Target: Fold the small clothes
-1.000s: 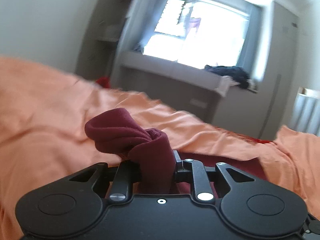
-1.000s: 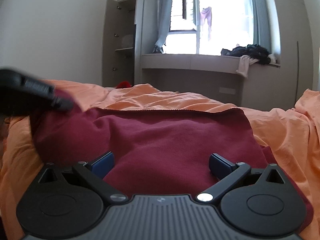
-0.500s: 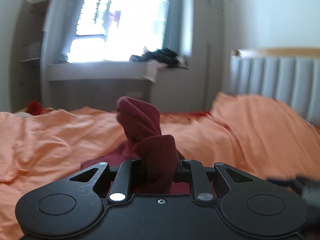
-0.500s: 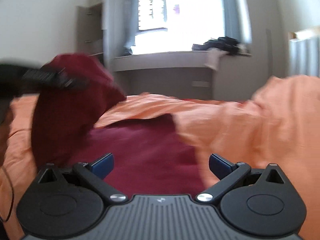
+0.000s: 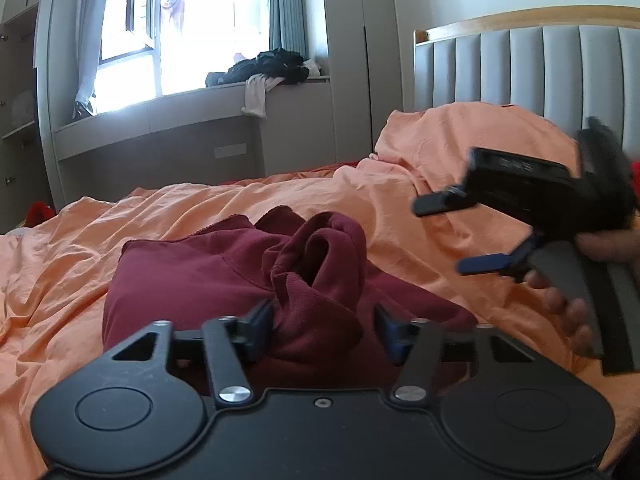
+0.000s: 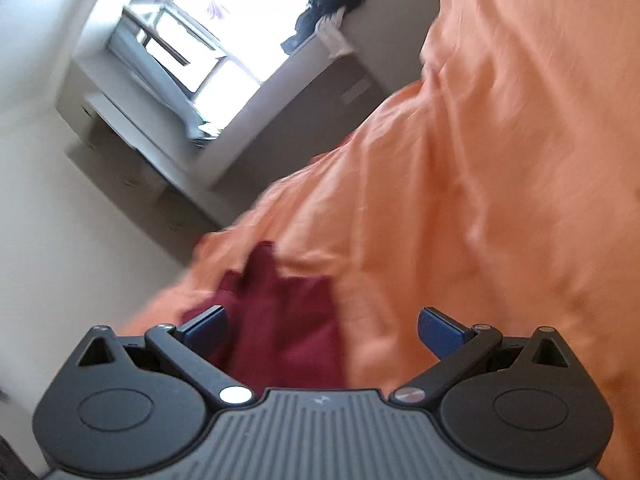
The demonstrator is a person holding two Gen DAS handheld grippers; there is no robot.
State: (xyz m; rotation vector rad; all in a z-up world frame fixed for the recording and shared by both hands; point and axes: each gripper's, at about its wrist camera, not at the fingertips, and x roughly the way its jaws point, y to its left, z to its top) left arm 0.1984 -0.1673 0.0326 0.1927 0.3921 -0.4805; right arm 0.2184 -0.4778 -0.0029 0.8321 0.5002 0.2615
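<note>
My left hand-held gripper hung low over the bed with its jaws opening; a bunched fold of the maroon garment stood up between the blue pads, and the right pad stood clear of the cloth, so I had no hold on it. My right hand-held gripper was rolled well to one side, its jaws spread wide and holding nothing. In the left wrist view it showed off to the right, above the sheet, with my hand wrapped round its handle.

The garment lay on the orange sheet, just ahead of the left gripper. Its flat part ran away toward the left, with a fairly straight far edge, and its long axis seemed to run across the view, left to right. The raised fold pointed up and away from me at the near right end.

Around it the sheet was rumpled but open on the left and far sides. On the right the sheet rose into a mound against the grey padded headboard. Beyond the bed's far edge stood a grey window bench with dark clothes heaped on it.
</note>
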